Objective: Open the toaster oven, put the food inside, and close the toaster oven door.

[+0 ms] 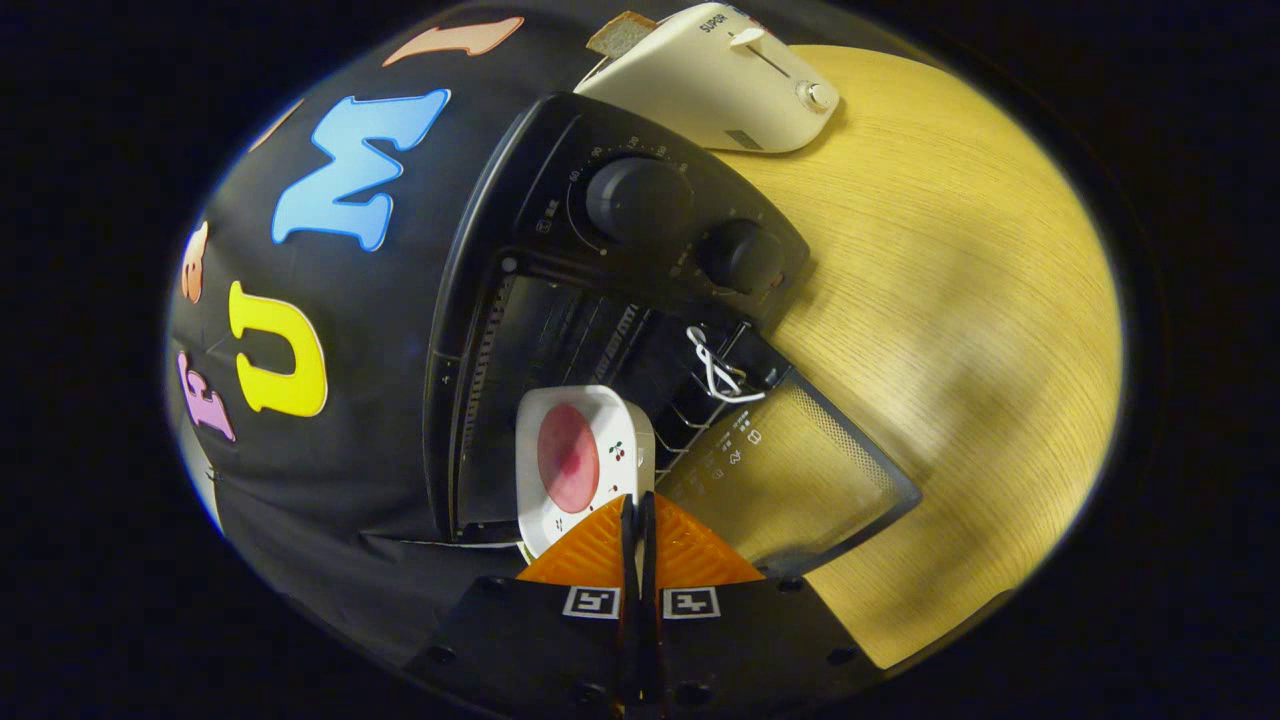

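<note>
Just ahead of gripper (637, 520), fingers pinched on plate (580, 465) rim, near edge hidden, oven (600, 300) door (800, 480) open.

Your work surface is a light wooden table (960, 300). Directly on it stand a black toaster oven (640, 250), door open, and just beside it a cream toaster (715, 85).
</note>
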Demonstrator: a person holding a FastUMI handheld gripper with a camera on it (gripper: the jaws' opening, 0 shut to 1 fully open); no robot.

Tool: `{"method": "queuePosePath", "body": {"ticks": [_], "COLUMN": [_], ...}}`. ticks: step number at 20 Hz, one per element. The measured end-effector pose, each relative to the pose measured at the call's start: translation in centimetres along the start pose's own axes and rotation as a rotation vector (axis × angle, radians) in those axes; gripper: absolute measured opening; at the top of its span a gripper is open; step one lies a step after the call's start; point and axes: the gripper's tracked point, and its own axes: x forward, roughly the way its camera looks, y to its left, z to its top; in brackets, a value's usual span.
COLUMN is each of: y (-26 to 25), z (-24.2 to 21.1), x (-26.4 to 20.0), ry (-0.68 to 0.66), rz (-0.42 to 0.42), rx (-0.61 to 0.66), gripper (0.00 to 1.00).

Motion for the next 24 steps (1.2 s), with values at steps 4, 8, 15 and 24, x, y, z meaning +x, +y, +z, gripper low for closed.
{"method": "queuePosePath", "body": {"ticks": [4,8,15,24], "y": [1.4,1.7,3.2,4.6], "z": [2.0,2.4,3.7,3.4], "x": [1.8,4.0,5.2,2.6], "ry": [-0.089,-0.115,-0.176,-0.149], "rz": [0.044,0.017,0.049,0.139], "rx": [0.067,0.127,0.116,0.058], "gripper": [0.02,0.02,0.03,0.39]}}
